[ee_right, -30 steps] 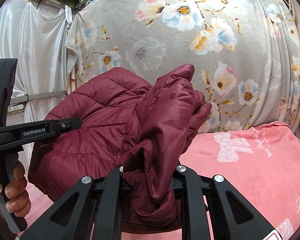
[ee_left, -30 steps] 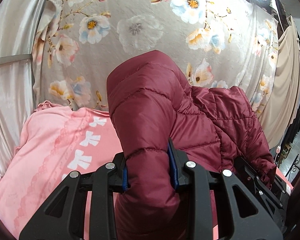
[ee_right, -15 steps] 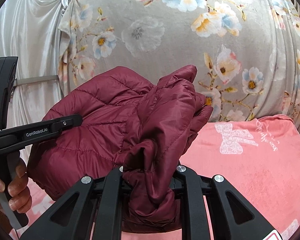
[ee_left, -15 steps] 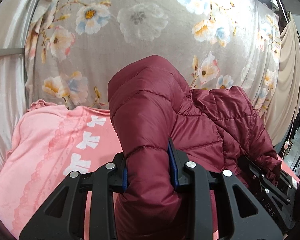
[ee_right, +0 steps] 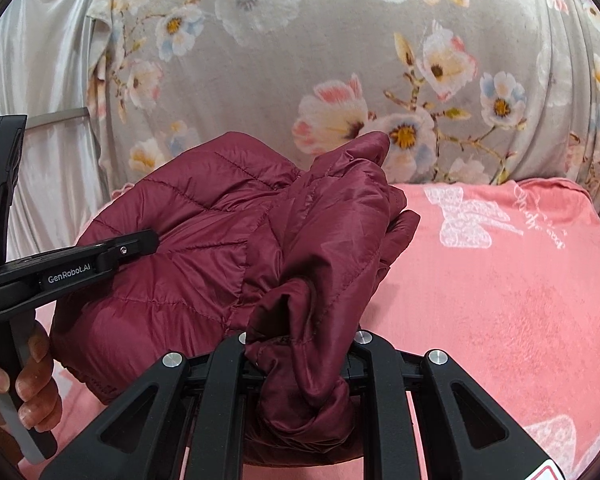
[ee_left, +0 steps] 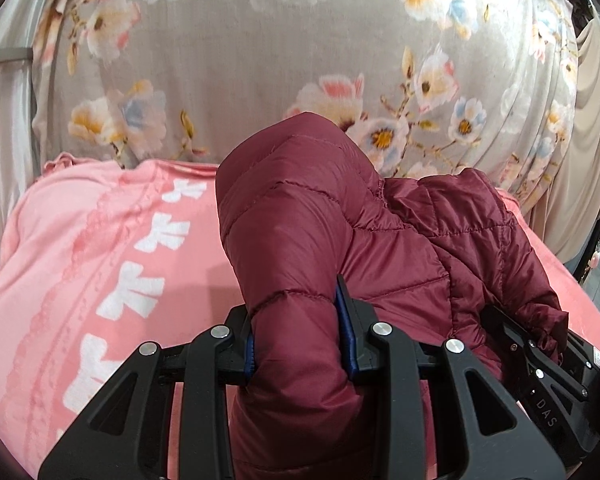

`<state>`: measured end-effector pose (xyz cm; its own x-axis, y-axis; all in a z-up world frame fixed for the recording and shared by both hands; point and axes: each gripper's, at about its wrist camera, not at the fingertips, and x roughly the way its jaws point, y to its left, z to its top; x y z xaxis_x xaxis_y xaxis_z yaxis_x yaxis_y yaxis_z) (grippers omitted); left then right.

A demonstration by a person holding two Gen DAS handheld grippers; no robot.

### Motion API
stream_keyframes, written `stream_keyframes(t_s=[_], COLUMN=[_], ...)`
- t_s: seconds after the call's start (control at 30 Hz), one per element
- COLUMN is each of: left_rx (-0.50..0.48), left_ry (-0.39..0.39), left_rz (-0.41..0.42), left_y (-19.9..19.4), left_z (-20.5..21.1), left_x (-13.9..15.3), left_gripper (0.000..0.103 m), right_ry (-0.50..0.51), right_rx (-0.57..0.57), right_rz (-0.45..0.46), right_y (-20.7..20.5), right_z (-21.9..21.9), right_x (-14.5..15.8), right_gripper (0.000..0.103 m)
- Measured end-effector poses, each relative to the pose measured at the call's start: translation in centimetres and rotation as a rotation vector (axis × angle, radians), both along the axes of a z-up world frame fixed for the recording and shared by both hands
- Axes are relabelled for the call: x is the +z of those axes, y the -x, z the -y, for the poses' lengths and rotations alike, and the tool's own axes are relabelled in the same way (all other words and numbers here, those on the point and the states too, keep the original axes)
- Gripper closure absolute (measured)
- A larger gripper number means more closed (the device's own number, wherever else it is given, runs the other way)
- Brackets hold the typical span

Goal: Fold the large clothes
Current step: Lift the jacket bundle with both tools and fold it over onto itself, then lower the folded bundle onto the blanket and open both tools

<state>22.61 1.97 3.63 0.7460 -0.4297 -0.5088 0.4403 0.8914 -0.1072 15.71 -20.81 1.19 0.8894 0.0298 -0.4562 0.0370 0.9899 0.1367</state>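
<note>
Both grippers, left (ee_left: 300, 332) and right (ee_right: 300, 354), are clenched on the maroon jacket (ee_left: 380, 248), which hangs bunched between them just above the pink blanket (ee_right: 500, 280), its length running gripper to gripper.

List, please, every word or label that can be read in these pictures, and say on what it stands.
"GenRobot.AI": white letters on the left gripper, seen from the right wrist camera.
"DAS": on the right gripper, at the edge of the left wrist view.
Cursive white writing on the pink blanket: too blurred to read.
</note>
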Motion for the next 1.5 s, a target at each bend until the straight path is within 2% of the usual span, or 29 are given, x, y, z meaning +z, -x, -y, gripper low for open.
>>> stream_keyframes(t_s=[0.43,0.63,0.77,0.9,1.0,1.07,1.1,1.13,1.17,1.27,1.3,1.33,1.37,1.43,1.5], left_rx=[0.028,0.034,0.037,0.044,0.063,0.081,0.092,0.113,0.138,0.153,0.174,0.19,0.21,0.229,0.248], left_ry=[-0.013,-0.014,-0.027,-0.039,-0.042,-0.042,-0.042,-0.045,-0.046,-0.002,0.013,0.029,0.044,0.063,0.073], left_rz=[-0.098,-0.103,-0.108,-0.116,-0.124,-0.13,-0.135,-0.143,-0.159,-0.201,-0.213,-0.222,-0.233,-0.25,-0.292], left_y=[-1.9,-1.9,-1.8,-1.7,-1.9,-2.0,-2.0,-2.1,-2.1,-1.5,-0.8,-0.2,0.6,1.6,2.5], left_z=[0.3,0.0,0.1,0.1,0.0,-0.1,-0.2,-0.5,-0.8,-2.6,-3.6,-4.5,-5.4,-6.1,-6.2], left_x=[-6.4,-7.6,-8.4,-9.2,-9.8,-10.0,-10.1,-10.1,-9.9,-8.6,-7.5,-6.5,-5.5,-4.0,-3.2], left_gripper=[0.072,0.069,0.065,0.057,0.05,0.045,0.039,0.027,0.022,0.021,0.021,0.021,0.021,0.026,0.033], right_ry=[0.0,0.0,-0.038,-0.063,-0.068,-0.082,-0.09,-0.103,-0.11,-0.116,-0.119,-0.123,-0.121,-0.091,-0.071], right_rx=[0.009,0.006,-0.001,0.002,-0.001,-0.015,-0.02,-0.03,-0.042,-0.078,-0.079,-0.073,-0.056,-0.02,0.012], right_rz=[-0.102,-0.134,-0.171,-0.2,-0.218,-0.23,-0.236,-0.241,-0.236,-0.17,-0.149,-0.131,-0.117,-0.128,-0.136], right_y=[-1.7,-1.8,-1.8,-2.0,-2.0,-1.7,-1.5,-1.0,-0.1,3.3,4.2,5.0,5.6,5.5,4.8], right_z=[-0.1,0.2,0.8,1.4,1.6,2.0,2.3,2.7,3.2,4.6,4.9,5.0,4.8,4.0,3.3], right_x=[-4.7,-5.6,-6.5,-7.0,-7.1,-7.0,-6.8,-6.4,-5.7,-3.2,-2.4,-1.4,-0.5,0.4,0.6], right_gripper=[0.088,0.088,0.088,0.085,0.076,0.066,0.064,0.059,0.057,0.056,0.057,0.07,0.087,0.1,0.102])
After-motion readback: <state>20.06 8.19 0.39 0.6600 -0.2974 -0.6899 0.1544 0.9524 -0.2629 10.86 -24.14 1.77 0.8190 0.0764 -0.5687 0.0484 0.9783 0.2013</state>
